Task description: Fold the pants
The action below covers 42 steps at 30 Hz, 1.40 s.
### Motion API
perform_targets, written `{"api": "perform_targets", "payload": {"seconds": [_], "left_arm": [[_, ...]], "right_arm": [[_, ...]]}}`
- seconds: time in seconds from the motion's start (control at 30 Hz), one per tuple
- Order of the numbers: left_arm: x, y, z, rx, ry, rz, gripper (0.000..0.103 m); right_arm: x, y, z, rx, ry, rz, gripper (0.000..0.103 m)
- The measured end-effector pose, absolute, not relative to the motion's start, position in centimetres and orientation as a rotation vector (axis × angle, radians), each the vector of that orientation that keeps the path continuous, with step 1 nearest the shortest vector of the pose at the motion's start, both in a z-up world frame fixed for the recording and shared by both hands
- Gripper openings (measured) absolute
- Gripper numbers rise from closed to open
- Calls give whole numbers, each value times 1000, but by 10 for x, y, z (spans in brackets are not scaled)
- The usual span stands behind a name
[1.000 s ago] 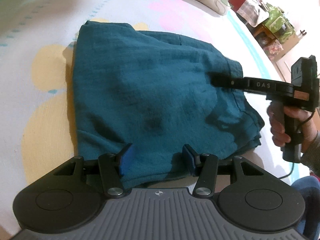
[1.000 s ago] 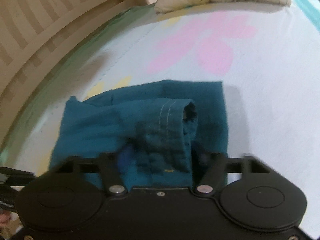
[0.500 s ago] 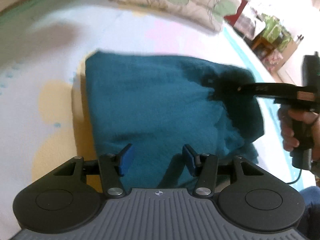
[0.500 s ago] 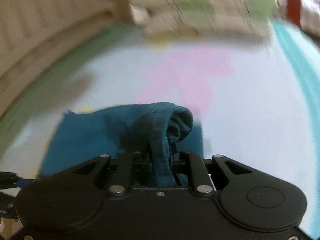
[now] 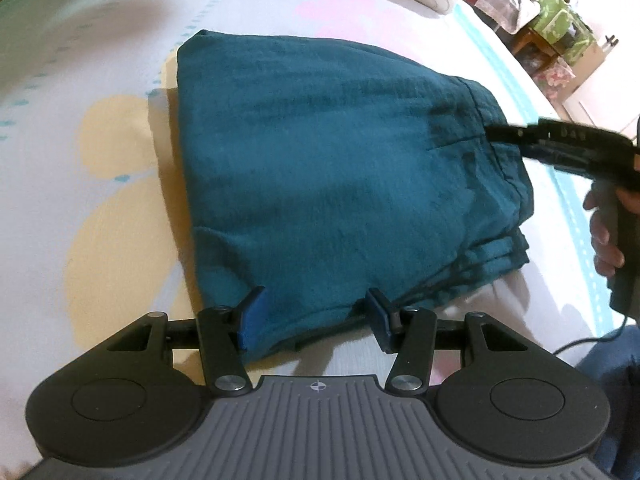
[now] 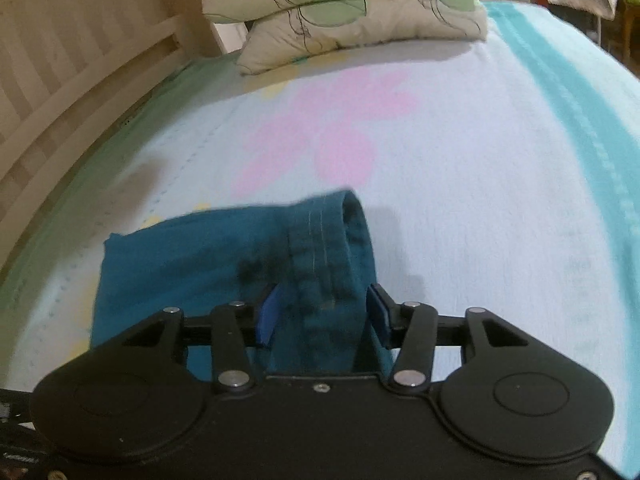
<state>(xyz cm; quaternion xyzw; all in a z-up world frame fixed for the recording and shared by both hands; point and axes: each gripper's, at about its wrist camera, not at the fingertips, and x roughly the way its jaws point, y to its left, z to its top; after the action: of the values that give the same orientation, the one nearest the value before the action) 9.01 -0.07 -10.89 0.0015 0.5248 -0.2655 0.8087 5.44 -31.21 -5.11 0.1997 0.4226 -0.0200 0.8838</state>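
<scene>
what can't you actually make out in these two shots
- Left wrist view: the near hem of the teal pants lies behind the left gripper body.
- Left wrist view: the right gripper, jaws opening, is blurred and cut by the right edge.
- Right wrist view: the waistband fold drops behind the gripper body.

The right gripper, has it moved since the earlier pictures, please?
Yes. The right gripper has drawn back from the pants toward the near edge of the bedsheet, its jaws opening around the waistband fold.
</scene>
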Motion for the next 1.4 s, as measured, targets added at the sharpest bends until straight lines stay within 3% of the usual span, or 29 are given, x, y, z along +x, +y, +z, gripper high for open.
{"api": "perform_targets", "payload": {"seconds": [0.23, 0.67, 0.93, 1.27, 1.4], "left_arm": [[91, 6, -95, -18, 1105, -539, 51], [111, 33, -76, -82, 1048, -448, 51], [150, 24, -79, -68, 1036, -432, 51], [173, 13, -99, -93, 1092, -411, 51], [175, 6, -108, -60, 1105, -391, 52]], "right_arm": [[33, -299, -72, 353, 1023, -60, 57], [0, -319, -62, 462, 936, -120, 60], [26, -314, -41, 406, 853, -90, 60], [70, -309, -74, 338, 983, -39, 61], [74, -312, -92, 364, 1025, -31, 67]]}}
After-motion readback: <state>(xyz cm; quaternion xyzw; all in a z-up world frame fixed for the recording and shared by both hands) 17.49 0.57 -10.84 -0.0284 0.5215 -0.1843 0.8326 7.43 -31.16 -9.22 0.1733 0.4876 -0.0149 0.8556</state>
